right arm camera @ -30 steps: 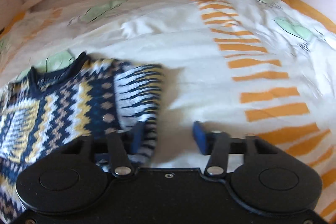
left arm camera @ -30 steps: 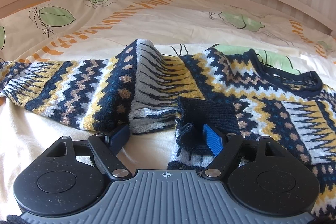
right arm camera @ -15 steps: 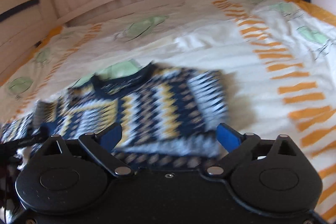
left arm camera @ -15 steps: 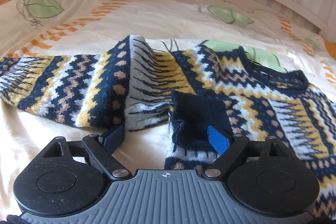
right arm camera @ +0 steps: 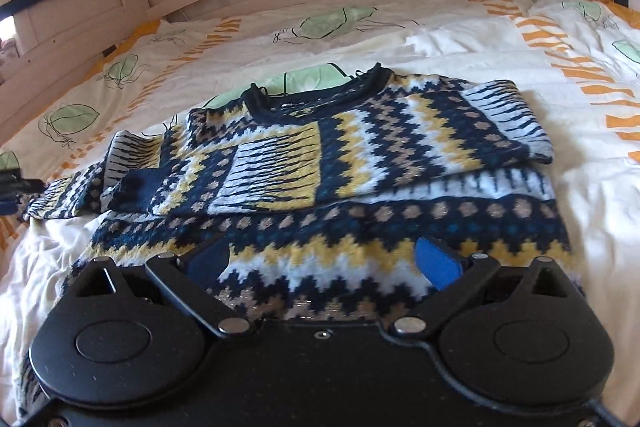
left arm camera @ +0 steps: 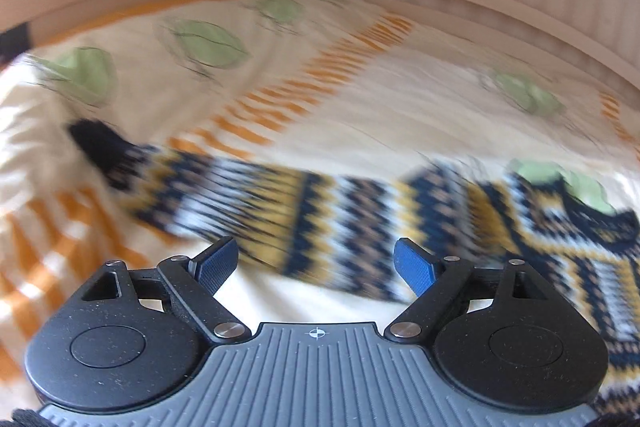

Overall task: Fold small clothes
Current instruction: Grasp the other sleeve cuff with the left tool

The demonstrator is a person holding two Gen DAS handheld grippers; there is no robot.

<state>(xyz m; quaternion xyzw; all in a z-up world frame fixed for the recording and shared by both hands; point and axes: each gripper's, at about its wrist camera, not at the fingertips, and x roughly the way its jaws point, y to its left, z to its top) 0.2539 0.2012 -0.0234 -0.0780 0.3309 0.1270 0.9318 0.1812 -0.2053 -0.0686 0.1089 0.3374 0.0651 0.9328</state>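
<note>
- The patterned sweater (right arm camera: 360, 163) lay on the bedspread (right arm camera: 460, 39), one sleeve folded across its front.
- The left gripper (left arm camera: 316, 263) and right gripper (right arm camera: 324, 259) hovered above it, jaws spread wide, gripping nothing.

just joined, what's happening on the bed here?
A person with a gripper in each hand is folding a patterned knit sweater laid on a leaf-print duvet. One sleeve is already folded across the chest; the other sleeve lies stretched out to the side. Both the left gripper and the right gripper are open and hold nothing. The left view is motion-blurred and looks at the unfolded sleeve.
</note>
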